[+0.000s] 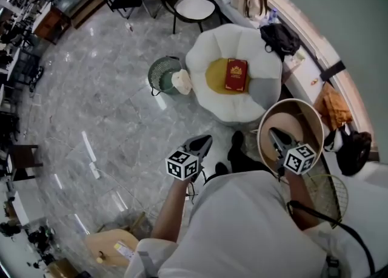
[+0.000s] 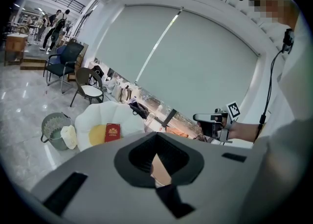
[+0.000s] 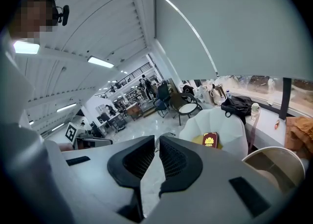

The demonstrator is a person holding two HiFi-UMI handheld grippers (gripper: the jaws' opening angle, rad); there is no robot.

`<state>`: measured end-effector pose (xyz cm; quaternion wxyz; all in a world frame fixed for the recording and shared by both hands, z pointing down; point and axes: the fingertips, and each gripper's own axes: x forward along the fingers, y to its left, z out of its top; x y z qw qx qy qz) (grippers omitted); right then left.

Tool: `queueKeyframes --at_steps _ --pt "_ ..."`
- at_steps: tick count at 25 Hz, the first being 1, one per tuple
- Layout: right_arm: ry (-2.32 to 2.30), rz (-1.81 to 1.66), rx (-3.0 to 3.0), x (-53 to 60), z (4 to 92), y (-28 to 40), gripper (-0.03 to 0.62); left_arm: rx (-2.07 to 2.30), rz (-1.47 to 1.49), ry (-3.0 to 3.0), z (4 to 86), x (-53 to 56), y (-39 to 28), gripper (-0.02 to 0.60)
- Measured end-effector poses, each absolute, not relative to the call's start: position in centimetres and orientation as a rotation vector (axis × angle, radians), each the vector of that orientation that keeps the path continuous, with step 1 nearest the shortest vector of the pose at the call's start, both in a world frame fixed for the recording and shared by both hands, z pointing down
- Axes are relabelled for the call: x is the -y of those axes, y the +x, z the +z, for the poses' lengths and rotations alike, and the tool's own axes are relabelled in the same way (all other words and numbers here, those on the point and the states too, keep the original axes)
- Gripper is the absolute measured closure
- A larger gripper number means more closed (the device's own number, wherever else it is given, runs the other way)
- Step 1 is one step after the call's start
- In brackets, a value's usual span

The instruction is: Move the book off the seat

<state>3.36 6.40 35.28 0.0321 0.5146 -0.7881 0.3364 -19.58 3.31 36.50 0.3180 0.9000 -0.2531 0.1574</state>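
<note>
Book [image 1: 236, 74] flat on yellow cushion [image 1: 215, 77], centre of white seat [image 1: 209, 46]; bin [image 1: 161, 74] just beside seat's left edge. Floor [image 1: 121, 107] open fwd. Left gripper [image 1: 203, 143] and right gripper [image 1: 276, 135] angled slightly down toward seat, jaws closed, empty.

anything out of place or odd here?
The red book lies flat on the yellow cushion of the white chair, where someone would sit. A pale cloth also hangs over the rim of the green bin beside it. Nothing looks spilled or damaged.

Book [image 1: 236, 74] lies on the cushion [image 1: 213, 76] in the chair [image 1: 233, 39], bin [image 1: 162, 74] just left, bag [image 1: 280, 37] behind right, left gripper [image 1: 201, 145] and right gripper [image 1: 276, 136] nearer.
</note>
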Motion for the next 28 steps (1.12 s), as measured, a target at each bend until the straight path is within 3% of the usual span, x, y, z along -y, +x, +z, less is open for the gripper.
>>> queueKeyframes --at_steps 15,28 --pt "1.443 1.156 2.441 5.1 40.1 9.6 0.543 0.667 0.476 2.35 39.2 7.2 -10.6 0.58" --pt "1.439 1.346 2.347 10.2 47.1 9.7 0.542 0.616 0.531 2.323 44.9 14.6 -8.6 0.58"
